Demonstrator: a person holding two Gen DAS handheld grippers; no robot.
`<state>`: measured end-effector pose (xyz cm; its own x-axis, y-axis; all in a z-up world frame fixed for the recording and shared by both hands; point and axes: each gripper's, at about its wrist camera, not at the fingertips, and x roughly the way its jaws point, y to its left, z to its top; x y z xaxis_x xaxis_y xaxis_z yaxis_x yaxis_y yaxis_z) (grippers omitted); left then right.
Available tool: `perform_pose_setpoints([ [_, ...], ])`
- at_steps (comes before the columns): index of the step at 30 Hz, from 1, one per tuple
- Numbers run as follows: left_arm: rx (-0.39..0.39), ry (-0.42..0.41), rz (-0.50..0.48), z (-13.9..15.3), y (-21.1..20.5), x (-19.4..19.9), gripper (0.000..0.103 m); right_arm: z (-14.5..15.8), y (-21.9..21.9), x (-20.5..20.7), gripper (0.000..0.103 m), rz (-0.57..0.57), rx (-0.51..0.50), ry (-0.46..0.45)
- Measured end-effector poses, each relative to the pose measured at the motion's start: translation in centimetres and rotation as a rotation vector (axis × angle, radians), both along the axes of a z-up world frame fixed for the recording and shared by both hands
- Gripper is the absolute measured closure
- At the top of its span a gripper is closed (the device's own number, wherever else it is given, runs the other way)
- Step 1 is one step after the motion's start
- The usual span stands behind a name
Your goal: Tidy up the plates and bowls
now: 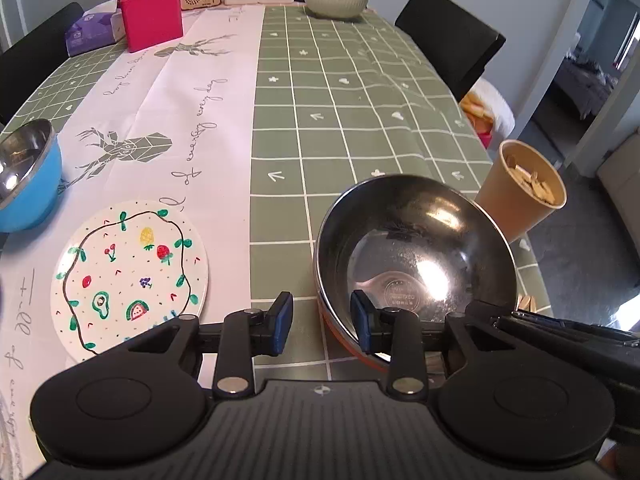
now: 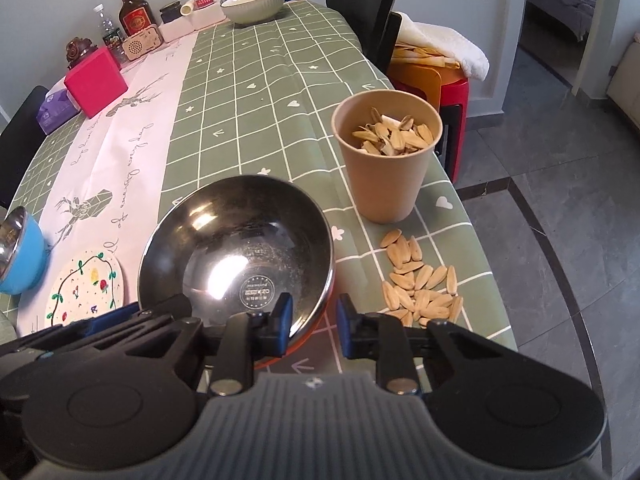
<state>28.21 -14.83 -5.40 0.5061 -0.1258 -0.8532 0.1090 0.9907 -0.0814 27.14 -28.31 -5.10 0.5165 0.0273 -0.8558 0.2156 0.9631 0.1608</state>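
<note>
Bowls/plates: steel bowl w/ orange outside (image 1: 416,256) sits at near table edge, on green checked cloth (image 1: 360,100); shiny inside, round stamp at bottom.
Fruit plate: white plate w/ painted fruit (image 1: 130,276) lies flat on white deer runner (image 1: 192,120), left of steel bowl, apart from it.
Blue bowl: blue outside, steel inside (image 1: 24,184), at left table edge, just beyond fruit plate; looks tilted.
Ceramic bowl: pale ribbed bowl (image 1: 336,0) upright at far end of table, well apart from the rest.
L gripper: left gripper (image 1: 322,322) spread; right finger inside steel bowl's near rim, left finger outside over the cloth, rim in the gap; contact w/ rim can't tell.
R gripper: right gripper (image 2: 314,322) spread; left finger over bowl's near rim, right finger outside it above cloth; nothing pinched.
Cup: tan paper cup (image 2: 386,160) w/ seed shells, right of steel bowl, near table edge.
Seeds: loose pile of sunflower seeds (image 2: 420,280) on cloth in front of cup, beside R gripper.
Far end: red box (image 1: 152,14), tissue pack (image 1: 90,32), bottles and jars along the wall.
</note>
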Motion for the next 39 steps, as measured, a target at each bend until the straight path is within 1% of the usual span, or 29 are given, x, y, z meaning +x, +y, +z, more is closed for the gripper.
perform_pose_setpoints([
  [2, 0.043, 0.018, -0.002, -0.1, -0.5, 0.3, 0.063, 0.0, -0.1, 0.1, 0.081, -0.009, 0.005, 0.005],
  [5, 0.055, 0.037, -0.01, -0.4, -0.8, 0.7, 0.068, -0.2, -0.5, 0.1, 0.08, -0.032, 0.038, 0.012],
  [8, 0.064, 0.051, 0.006, -0.7, -1.0, 1.0, 0.083, -0.2, -0.8, 0.0, 0.08, -0.05, 0.063, 0.0],
  [9, 0.063, 0.055, 0.009, -0.7, -1.0, 1.1, 0.086, -0.3, -0.9, -0.1, 0.082, -0.054, 0.074, -0.002],
  [10, 0.063, 0.063, 0.01, -0.7, -1.0, 1.1, 0.088, -0.4, -1.0, -0.1, 0.087, -0.052, 0.09, 0.0],
  [11, 0.064, 0.07, 0.018, -0.6, -1.0, 1.1, 0.088, -0.5, -1.1, -0.1, 0.09, -0.052, 0.111, -0.003],
  [12, 0.07, 0.074, 0.023, -0.6, -1.1, 1.1, 0.088, -0.4, -1.2, -0.2, 0.09, -0.059, 0.122, -0.004],
  [17, 0.109, 0.073, 0.054, -0.2, -1.2, 0.5, 0.089, 0.0, -1.2, -0.6, 0.093, -0.082, 0.145, -0.023],
  [20, 0.141, 0.082, 0.056, 0.2, -1.2, -0.2, 0.089, 0.3, -1.3, -1.1, 0.093, -0.106, 0.18, -0.003],
  [22, 0.135, 0.083, 0.055, 0.9, -0.6, -0.8, 0.089, 0.6, -1.4, -1.7, 0.093, -0.118, 0.217, 0.016],
  [24, 0.131, 0.07, 0.049, 1.9, 0.1, -1.5, 0.089, 1.2, -1.4, -2.5, 0.093, -0.121, 0.256, 0.004],
  [28, 0.112, 0.047, 0.053, 3.9, 2.0, -3.6, 0.088, 3.3, -0.7, -4.5, 0.093, -0.094, 0.315, -0.03],
  [31, 0.12, 0.034, 0.048, 5.3, 3.8, -5.8, 0.088, 4.8, 1.1, -6.6, 0.092, -0.06, 0.298, -0.049],
  [34, 0.133, 0.005, 0.072, 6.6, 6.2, -8.5, 0.088, 5.5, 3.2, -9.0, 0.092, -0.022, 0.327, -0.066],
  [36, 0.129, -0.012, 0.098, 7.1, 8.2, -10.4, 0.088, 5.7, 4.6, -10.6, 0.092, 0.011, 0.348, -0.071],
  [39, 0.125, -0.002, 0.146, 7.2, 11.0, -13.1, 0.087, 6.0, 6.9, -12.8, 0.092, 0.065, 0.366, -0.089],
])
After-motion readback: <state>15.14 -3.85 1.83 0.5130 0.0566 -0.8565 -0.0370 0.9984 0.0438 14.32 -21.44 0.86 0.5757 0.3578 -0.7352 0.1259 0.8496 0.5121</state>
